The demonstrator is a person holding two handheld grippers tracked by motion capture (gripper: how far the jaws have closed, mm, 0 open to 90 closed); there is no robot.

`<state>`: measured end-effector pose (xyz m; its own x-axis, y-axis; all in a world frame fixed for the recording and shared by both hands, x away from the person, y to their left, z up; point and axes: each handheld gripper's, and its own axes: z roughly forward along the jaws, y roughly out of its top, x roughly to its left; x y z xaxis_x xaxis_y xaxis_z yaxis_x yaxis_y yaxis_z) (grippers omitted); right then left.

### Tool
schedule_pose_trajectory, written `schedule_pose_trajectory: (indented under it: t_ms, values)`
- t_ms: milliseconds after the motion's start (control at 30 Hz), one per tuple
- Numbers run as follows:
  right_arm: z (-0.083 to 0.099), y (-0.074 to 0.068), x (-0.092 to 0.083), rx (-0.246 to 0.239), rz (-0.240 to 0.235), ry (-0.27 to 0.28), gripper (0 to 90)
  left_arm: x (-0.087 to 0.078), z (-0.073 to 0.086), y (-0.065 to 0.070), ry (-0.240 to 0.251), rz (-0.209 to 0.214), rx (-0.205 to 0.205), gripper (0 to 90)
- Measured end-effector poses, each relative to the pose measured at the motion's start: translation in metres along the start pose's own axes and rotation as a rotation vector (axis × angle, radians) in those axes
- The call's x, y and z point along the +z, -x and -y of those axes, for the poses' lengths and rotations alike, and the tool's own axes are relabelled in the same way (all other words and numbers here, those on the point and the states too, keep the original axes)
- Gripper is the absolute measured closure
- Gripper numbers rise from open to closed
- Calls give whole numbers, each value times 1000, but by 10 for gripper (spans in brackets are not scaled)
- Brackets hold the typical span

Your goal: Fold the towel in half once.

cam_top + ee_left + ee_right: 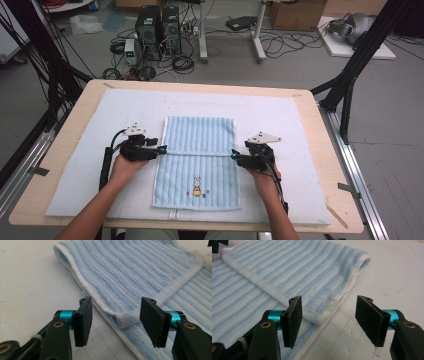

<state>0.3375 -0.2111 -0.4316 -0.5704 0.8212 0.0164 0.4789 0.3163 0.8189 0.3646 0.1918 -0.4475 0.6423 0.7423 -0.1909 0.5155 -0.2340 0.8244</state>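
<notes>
Two grippers flanked a light-blue striped towel (pixel 196 162) in the high view, the left gripper (pixel 162 149) at its left edge and the right gripper (pixel 234 155) at its right edge, on a white mat (pixel 85 150) covering the worktop (pixel 65 132). In the left gripper view, jaws stood apart around the folded layer's near corner, gripping nothing. In the right gripper view, jaws likewise gaped, the folded corner lying between them untouched.

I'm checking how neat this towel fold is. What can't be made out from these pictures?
- Under the folded flap: hidden by the towel itself, in each view.
- Towel's near end with the rabbit picture: cut off in both gripper views.
- Rabbit picture's details: too small, high view.
- Left gripper and right gripper pads: too small, high view.
</notes>
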Motion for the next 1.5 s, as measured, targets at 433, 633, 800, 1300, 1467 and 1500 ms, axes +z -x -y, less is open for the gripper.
schedule_pose_trajectory:
  t_ms: [433, 633, 800, 1300, 1467, 1500]
  values:
    - [3, 1, -2, -23, 36, -21, 409, 6, 3, 19, -45, -52, 156, 792]
    - [2, -9, 5, -75, -5, -45, 502, -3, 1, 21, 26, -49, 156, 815]
    - [2, -16, 16, -114, -36, -69, 556, -9, -1, 20, 93, -9, 112, 831]
    - [-2, -17, 4, -113, -38, -33, 835, -22, 5, 25, 134, 43, 54, 850]
    - [1, -28, -8, -134, -26, -29, 828, -34, 13, 32, 150, 53, 56, 850]
    - [2, -31, -9, -146, -23, -32, 826, -36, 13, 34, 156, 56, 52, 850]
